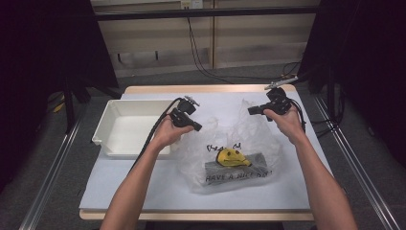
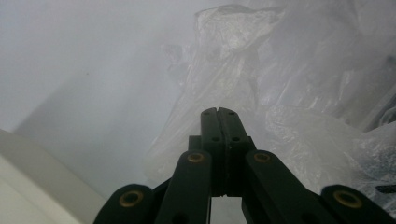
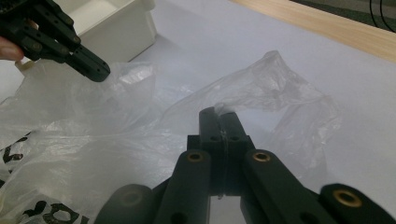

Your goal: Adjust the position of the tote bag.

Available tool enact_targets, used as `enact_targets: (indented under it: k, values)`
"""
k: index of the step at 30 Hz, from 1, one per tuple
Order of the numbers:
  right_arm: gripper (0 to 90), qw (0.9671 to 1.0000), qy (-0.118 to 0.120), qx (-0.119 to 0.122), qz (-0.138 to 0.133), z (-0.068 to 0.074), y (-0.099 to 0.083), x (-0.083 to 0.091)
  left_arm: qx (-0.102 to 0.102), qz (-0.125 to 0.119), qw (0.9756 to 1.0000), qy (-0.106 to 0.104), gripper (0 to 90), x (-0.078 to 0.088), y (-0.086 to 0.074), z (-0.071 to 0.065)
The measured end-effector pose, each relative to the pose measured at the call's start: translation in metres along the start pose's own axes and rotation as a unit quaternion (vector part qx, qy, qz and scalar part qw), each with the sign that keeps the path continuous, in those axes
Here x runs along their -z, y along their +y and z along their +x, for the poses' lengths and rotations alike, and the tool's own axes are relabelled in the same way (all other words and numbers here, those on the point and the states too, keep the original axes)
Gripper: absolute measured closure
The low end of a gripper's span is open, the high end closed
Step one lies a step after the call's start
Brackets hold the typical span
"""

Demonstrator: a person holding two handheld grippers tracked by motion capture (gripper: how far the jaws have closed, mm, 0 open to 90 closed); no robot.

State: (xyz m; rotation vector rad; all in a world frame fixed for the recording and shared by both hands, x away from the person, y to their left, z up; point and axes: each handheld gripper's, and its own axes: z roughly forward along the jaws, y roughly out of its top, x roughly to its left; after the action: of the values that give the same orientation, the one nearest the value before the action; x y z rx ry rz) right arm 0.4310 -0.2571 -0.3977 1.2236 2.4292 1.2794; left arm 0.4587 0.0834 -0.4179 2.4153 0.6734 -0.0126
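A clear plastic bag [image 1: 234, 153] with a yellow smiley face and black lettering lies crumpled on the white table cover. Something flat and grey shows through its lower part. My left gripper [image 1: 196, 127] is at the bag's upper left edge, jaws together [image 2: 218, 111]. From the right gripper view its tip [image 3: 95, 72] appears to pinch a raised fold of the film. My right gripper [image 1: 251, 110] is at the bag's upper right edge. Its jaws are shut [image 3: 219, 112] with a sliver of the bag's film [image 3: 261, 88] caught between them.
An empty white tray [image 1: 103, 120] stands on the table left of the bag, close to my left hand [image 3: 126, 28]. The wooden table edge [image 1: 191, 88] runs along the far side. Black cables trail from both grippers.
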Motion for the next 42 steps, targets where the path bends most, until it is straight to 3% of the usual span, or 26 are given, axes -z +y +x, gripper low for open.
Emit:
enact_targets:
  k: [4, 6, 9, 10, 17, 21, 29, 31, 32, 33, 38, 42]
  values:
    - [90.0, 1.0000, 0.002, 0.001, -0.005, 0.002, -0.001, 0.004, 0.004, -0.022, 0.9997, -0.003, 90.0, 0.006, -0.002, -0.002]
    - [90.0, 1.0000, 0.002, 0.001, -0.007, 0.002, 0.000, 0.006, 0.001, -0.017, 0.9999, -0.002, 90.0, 0.008, -0.003, -0.001]
    - [90.0, 0.9999, 0.004, 0.002, -0.009, 0.003, 0.001, 0.008, 0.019, -0.037, 0.9991, -0.010, 90.0, 0.008, -0.006, 0.000]
    - [90.0, 0.9999, 0.006, 0.001, -0.009, 0.004, 0.001, 0.008, 0.012, -0.031, 0.9994, -0.006, 90.0, 0.010, -0.006, 0.001]
    - [90.0, 0.9998, 0.008, 0.001, -0.021, 0.003, 0.001, 0.012, 0.031, -0.066, 0.9973, -0.010, 90.0, 0.017, -0.011, 0.001]
    - [90.0, 0.9996, 0.009, 0.006, -0.025, 0.006, 0.002, 0.015, 0.026, -0.089, 0.9956, -0.011, 90.0, 0.024, -0.011, -0.002]
    - [90.0, 0.9983, 0.015, 0.017, -0.053, 0.014, 0.004, 0.038, 0.013, -0.137, 0.9905, -0.007, 90.0, 0.049, -0.011, -0.016]
    - [90.0, 0.9978, 0.016, 0.020, -0.061, 0.017, 0.003, 0.044, 0.013, -0.156, 0.9877, -0.004, 90.0, 0.054, -0.013, -0.018]
    - [90.0, 0.9975, 0.016, 0.022, -0.065, 0.018, 0.003, 0.047, 0.012, -0.158, 0.9874, -0.002, 90.0, 0.058, -0.014, -0.019]
    - [90.0, 0.9972, 0.015, 0.022, -0.070, 0.019, 0.003, 0.050, 0.015, -0.170, 0.9854, -0.003, 90.0, 0.059, -0.016, -0.019]
    - [90.0, 0.9960, 0.012, 0.024, -0.085, 0.023, 0.000, 0.066, 0.008, -0.181, 0.9835, 0.000, 90.0, 0.073, -0.019, -0.025]
    - [90.0, 0.9961, 0.014, 0.025, -0.083, 0.027, -0.003, 0.079, 0.001, -0.206, 0.9786, -0.001, 90.0, 0.086, -0.019, -0.033]
